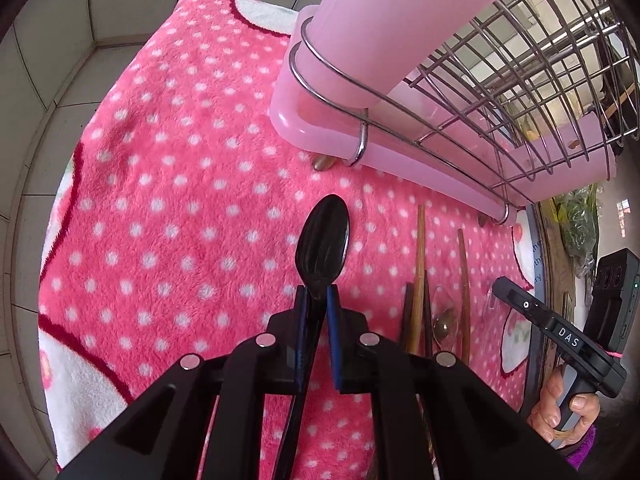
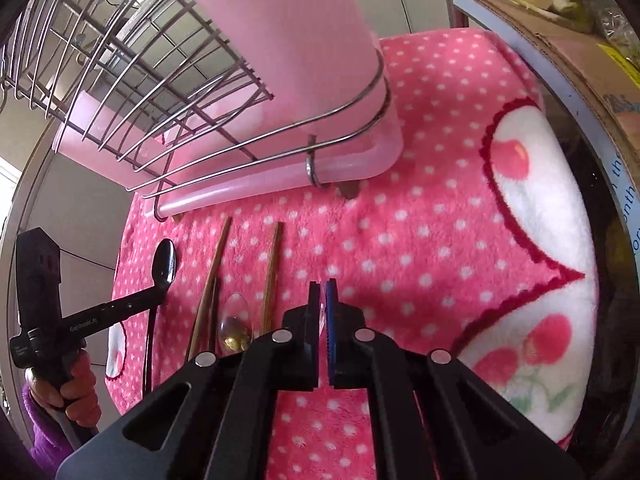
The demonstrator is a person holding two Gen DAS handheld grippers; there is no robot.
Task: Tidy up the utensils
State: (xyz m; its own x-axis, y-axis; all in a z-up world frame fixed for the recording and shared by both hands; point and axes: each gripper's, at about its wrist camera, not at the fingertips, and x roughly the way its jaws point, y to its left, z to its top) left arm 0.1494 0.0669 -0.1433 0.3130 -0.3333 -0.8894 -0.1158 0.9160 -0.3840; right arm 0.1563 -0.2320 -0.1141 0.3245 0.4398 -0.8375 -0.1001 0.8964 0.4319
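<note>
Over the dotted blanket (image 1: pixel 168 184), left tongs (image 1: pixel 316 300) clamp a black spoon (image 1: pixel 323 236), bowl pointing toward the rack (image 1: pixel 520 92); right tongs (image 2: pixel 323 300) closed.

Black spoon (image 1: pixel 323 236) (bowl forward) clamped above blanket; chopsticks (image 1: pixel 419 268) and clear spoon (image 1: pixel 445 318) lie beside.

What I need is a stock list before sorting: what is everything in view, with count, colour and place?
black spoon: one, black, in the left gripper's jaws
chopsticks: at least three, brown, lying on the blanket before the rack
clear spoon: one, transparent, among the chopsticks
rack: one, metal wire, on a pink tray
holder: one, pink cylinder, at the rack's end
blanket: one, pink with white dots, under everything
left gripper: black, shut on the spoon
right gripper: black, shut, over the blanket
left hand, right hand: on the gripper handles
</note>
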